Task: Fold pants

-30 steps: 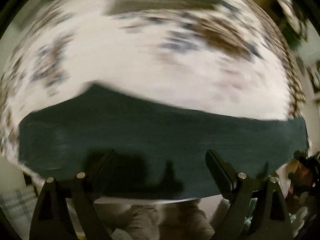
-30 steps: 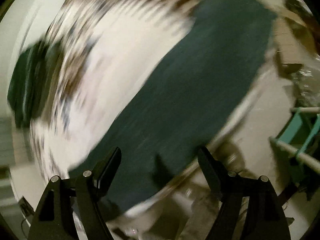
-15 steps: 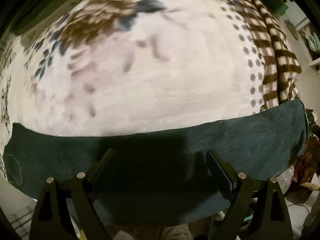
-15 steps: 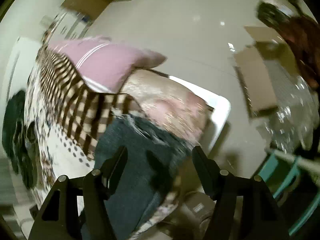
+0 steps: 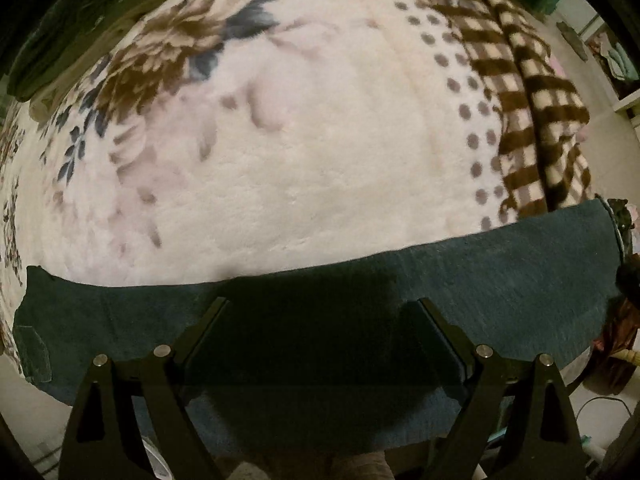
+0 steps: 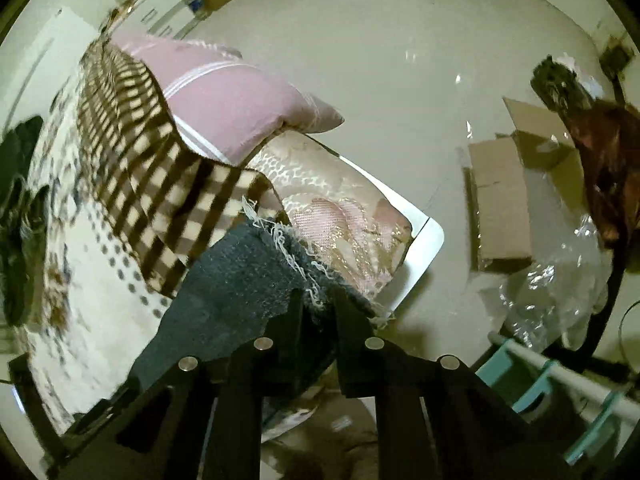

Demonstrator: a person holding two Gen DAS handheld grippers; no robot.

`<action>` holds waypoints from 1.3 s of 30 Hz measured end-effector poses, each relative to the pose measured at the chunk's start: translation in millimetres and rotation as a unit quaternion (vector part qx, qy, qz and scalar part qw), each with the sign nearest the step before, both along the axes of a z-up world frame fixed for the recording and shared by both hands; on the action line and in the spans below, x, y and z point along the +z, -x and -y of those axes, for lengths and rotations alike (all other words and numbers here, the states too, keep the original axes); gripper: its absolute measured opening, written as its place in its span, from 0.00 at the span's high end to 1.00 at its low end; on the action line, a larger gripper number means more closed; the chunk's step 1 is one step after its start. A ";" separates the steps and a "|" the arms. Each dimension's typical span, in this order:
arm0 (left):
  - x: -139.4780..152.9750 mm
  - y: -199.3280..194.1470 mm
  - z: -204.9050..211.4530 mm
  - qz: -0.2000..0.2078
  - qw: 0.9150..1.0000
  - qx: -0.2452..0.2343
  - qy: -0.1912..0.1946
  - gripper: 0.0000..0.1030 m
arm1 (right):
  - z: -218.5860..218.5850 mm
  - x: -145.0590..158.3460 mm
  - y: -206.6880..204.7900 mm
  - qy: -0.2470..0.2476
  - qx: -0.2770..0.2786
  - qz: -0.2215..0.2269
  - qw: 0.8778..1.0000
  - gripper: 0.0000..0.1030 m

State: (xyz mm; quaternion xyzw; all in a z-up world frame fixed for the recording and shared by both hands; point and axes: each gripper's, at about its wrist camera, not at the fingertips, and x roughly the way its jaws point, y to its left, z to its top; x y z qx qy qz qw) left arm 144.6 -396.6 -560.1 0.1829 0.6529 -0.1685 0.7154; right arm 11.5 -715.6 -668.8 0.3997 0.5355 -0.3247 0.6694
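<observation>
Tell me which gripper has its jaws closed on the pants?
The right gripper: its jaws pinch the frayed hem of the dark pants. The left gripper stands open above them.

A home bedroom, probably: a bed under a floral fleece blanket (image 5: 320, 152), a pink pillow (image 6: 224, 96), cardboard boxes (image 6: 504, 204) on the floor.

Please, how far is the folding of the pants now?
Done: the dark pants lie as one flat long strip on the flowered blanket. In hand: the right gripper has just closed on the frayed hem; the left gripper hangs open over the middle. Left: no crosswise fold shows yet.
</observation>
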 end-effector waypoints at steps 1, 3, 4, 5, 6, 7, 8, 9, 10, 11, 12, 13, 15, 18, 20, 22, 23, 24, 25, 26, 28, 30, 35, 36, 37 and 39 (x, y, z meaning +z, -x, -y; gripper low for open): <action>-4.7 -1.5 -0.3 -0.004 1.000 0.001 0.000 0.12 | 3.9 -13.7 4.3 -0.019 -0.014 -0.005 1.000 0.85; -14.5 -0.3 -0.3 -0.010 1.000 0.003 -0.001 0.12 | 9.5 -26.4 13.9 -0.052 -0.028 -0.006 0.998 0.75; -19.6 0.2 -0.5 -0.014 1.000 0.005 0.000 0.12 | 15.8 -27.7 23.8 -0.067 -0.048 0.010 0.997 0.61; -25.9 0.4 -0.6 -0.020 1.000 0.008 0.002 0.12 | 20.1 -25.3 32.5 -0.077 -0.064 0.037 0.994 0.57; -31.2 0.2 -1.2 -0.023 1.000 0.014 0.007 0.11 | 24.1 -21.9 43.4 -0.086 -0.081 0.063 0.991 0.51; -33.6 0.1 -1.4 -0.020 1.000 0.018 0.015 0.03 | 25.6 -20.9 49.8 -0.088 -0.090 0.067 0.990 0.43; -35.1 0.0 -1.2 -0.019 0.999 0.019 0.020 0.00 | 27.9 -23.7 58.1 -0.098 -0.099 0.079 0.987 0.41; -36.5 0.9 0.2 -0.017 0.999 0.020 0.020 0.00 | 28.4 -28.3 61.7 -0.114 -0.100 0.094 0.984 0.41; -36.7 3.6 1.4 -0.014 0.999 0.022 0.020 0.00 | 28.2 -39.7 63.9 -0.147 -0.102 0.120 0.976 0.41; -37.3 5.6 2.8 -0.011 0.999 0.025 0.018 0.00 | 27.2 -48.1 62.4 -0.166 -0.098 0.126 0.973 0.41; -37.5 7.5 4.4 -0.007 1.000 0.025 0.017 0.00 | 24.5 -60.3 58.8 -0.183 -0.090 0.128 0.970 0.41; -37.3 9.4 5.4 -0.005 1.000 0.025 0.017 0.00 | 22.9 -67.2 56.4 -0.192 -0.087 0.131 0.969 0.41; -43.6 12.5 0.2 -0.003 0.999 0.025 0.022 0.00 | 16.3 -77.0 50.9 -0.202 -0.086 0.148 0.964 0.41; -46.6 17.1 -6.0 0.007 0.999 0.026 0.029 0.00 | 9.5 -63.9 43.4 -0.164 -0.074 0.189 0.965 0.68; -45.7 20.7 -12.9 0.006 0.999 0.027 0.032 0.00 | 6.6 -62.6 34.7 -0.158 -0.062 0.197 0.966 0.71; -46.7 22.0 -15.6 0.003 0.999 0.027 0.030 0.00 | 5.8 -72.3 28.1 -0.173 -0.058 0.203 0.962 0.66; -47.3 19.6 -17.2 0.001 0.999 0.028 0.029 0.00 | 6.2 -79.2 27.1 -0.181 -0.063 0.216 0.957 0.64; -48.1 17.1 -17.9 -0.002 0.999 0.028 0.027 0.00 | 6.8 -79.9 26.0 -0.184 -0.067 0.224 0.955 0.60; -49.0 13.9 -18.3 -0.003 0.999 0.028 0.026 0.00 | 7.6 -77.3 25.8 -0.183 -0.068 0.229 0.954 0.61; -48.8 11.2 -17.7 -0.004 0.999 0.028 0.025 0.00 | 6.2 -69.1 26.2 -0.161 -0.065 0.234 0.957 0.65; -48.7 8.4 -17.2 -0.004 0.999 0.028 0.026 0.00 | 0.2 -49.1 24.3 -0.121 -0.044 0.249 0.960 0.81; -47.0 -3.2 -19.0 -0.005 0.999 0.027 0.026 0.00 | -4.9 -40.3 20.9 -0.124 -0.028 0.274 0.953 0.81; -43.9 -6.8 -25.3 -0.007 0.999 0.027 0.025 0.00 | -6.6 -54.7 9.5 -0.124 -0.029 0.223 0.966 0.64; -43.2 -6.7 -26.1 -0.007 0.999 0.027 0.025 0.00 | -9.1 -48.4 8.0 -0.100 -0.024 0.216 0.971 0.64; -42.7 -7.0 -26.6 -0.009 0.999 0.027 0.025 0.00 | -12.7 -39.7 7.1 -0.084 -0.015 0.222 0.971 0.64; -42.8 -8.6 -26.3 -0.011 0.999 0.028 0.025 0.00 | -20.1 -24.8 6.4 -0.075 0.007 0.245 0.967 0.72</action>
